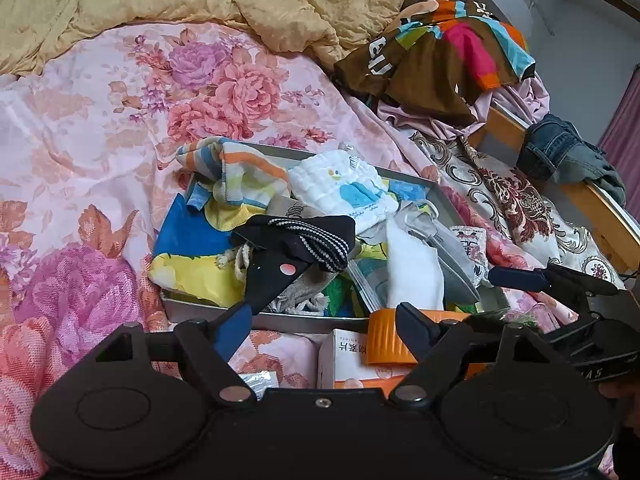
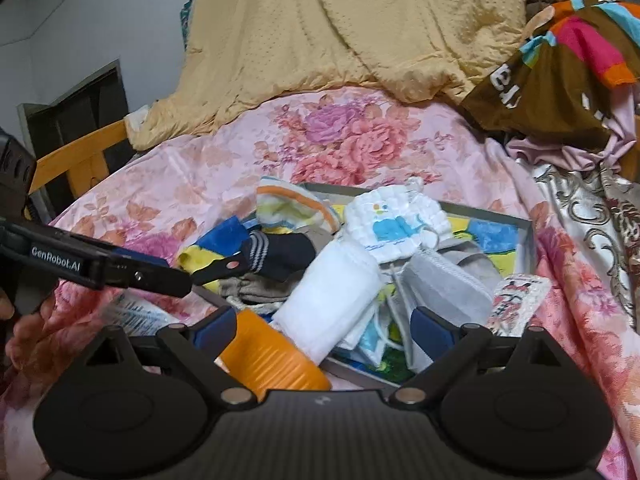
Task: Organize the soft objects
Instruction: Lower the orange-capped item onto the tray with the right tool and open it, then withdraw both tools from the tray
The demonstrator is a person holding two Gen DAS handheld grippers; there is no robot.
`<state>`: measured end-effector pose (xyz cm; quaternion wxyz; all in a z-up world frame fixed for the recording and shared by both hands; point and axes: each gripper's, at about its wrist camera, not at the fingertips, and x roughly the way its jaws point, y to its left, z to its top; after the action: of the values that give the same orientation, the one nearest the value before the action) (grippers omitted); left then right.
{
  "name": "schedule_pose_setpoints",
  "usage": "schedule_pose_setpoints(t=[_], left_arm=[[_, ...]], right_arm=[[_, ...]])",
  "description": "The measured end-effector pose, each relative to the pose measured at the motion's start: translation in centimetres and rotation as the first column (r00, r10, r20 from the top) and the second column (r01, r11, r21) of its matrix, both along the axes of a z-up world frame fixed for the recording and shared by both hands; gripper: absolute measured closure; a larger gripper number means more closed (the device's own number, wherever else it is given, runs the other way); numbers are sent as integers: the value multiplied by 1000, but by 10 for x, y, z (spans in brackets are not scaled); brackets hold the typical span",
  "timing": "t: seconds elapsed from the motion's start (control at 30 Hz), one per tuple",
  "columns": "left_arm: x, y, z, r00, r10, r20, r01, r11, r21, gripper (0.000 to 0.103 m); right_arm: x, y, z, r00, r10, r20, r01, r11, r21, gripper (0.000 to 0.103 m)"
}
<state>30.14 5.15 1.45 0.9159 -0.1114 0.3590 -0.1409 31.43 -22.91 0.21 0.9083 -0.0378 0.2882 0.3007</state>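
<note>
Dark sock (image 1: 304,240) lies crosswise on the tray (image 1: 404,178) pile, cuff right (striped); both grippers (image 1: 324,320) (image 2: 316,326) gape empty.

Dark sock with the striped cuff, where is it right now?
In the grey tray, left half, atop the pile: the dark sock lies beside the white whale-print cloth, just past the left gripper's open jaws.

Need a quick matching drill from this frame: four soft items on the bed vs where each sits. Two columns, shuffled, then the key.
Items:
1. black sock
2. white whale-print cloth
3. yellow quilt
4. denim garment

Places:
A. draped over the wooden bed rail
B. bunched at the far end of the bed
C. in the grey tray, left part of the pile
D. in the grey tray, far side

Pairs: 1-C, 2-D, 3-B, 4-A
</note>
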Motion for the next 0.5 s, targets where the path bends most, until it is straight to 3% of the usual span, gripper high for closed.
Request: schedule_pose_setpoints(t=[0.3,0.5], left_arm=[[-7,1,2,1000,7,-1,-7,1000,3,20],[-27,5,11,999,26,18,-26,999,18,9]], right_arm=[[-7,12,-6,998,64,0,-64,997,-52,7],[-11,12,1,999,43,15,-42,998,-44,6]])
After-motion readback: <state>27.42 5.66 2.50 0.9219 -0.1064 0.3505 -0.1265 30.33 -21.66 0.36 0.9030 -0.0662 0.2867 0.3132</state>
